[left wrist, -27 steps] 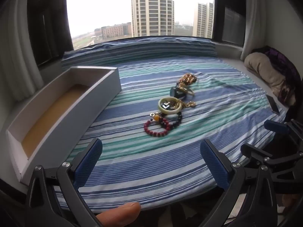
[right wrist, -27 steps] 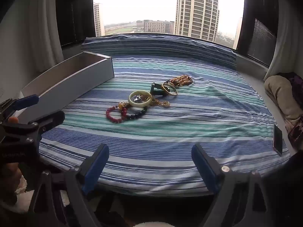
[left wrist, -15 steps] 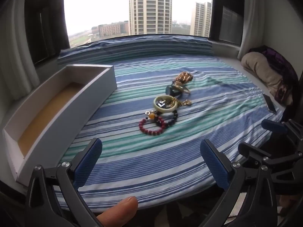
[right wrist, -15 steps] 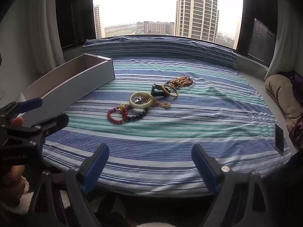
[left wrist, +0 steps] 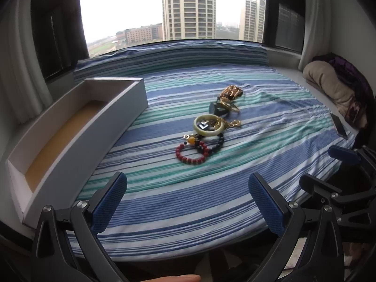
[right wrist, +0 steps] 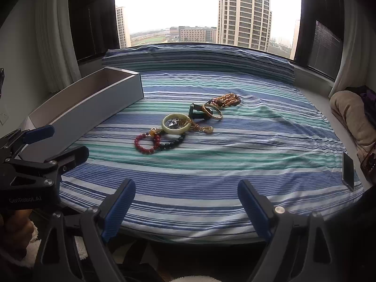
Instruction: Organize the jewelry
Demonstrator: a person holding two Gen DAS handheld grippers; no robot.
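We hold the left gripper (left wrist: 188, 199) low at the bottom of its own view, its blue pads spread wide with nothing between them, above the near edge of the striped bedspread (left wrist: 211, 197). The right gripper (right wrist: 186, 202) sits likewise at the bottom of its view, pads wide apart and empty.

The jewelry lies in a loose line at the centre of both frames, well apart from us. Nearest is a red bead bracelet (left wrist: 191, 154), touching a dark bead bracelet (left wrist: 217, 145). Just beyond rests a pale jade bangle (left wrist: 208, 125), then a dark green piece (left wrist: 217, 109) with a gold bangle (right wrist: 212, 111), and farthest a heap of gold chains (left wrist: 231, 92).

At the left of both frames a long white tray (left wrist: 77, 145) lies on the bedspread. A phone (right wrist: 347, 170) lies at the right edge.
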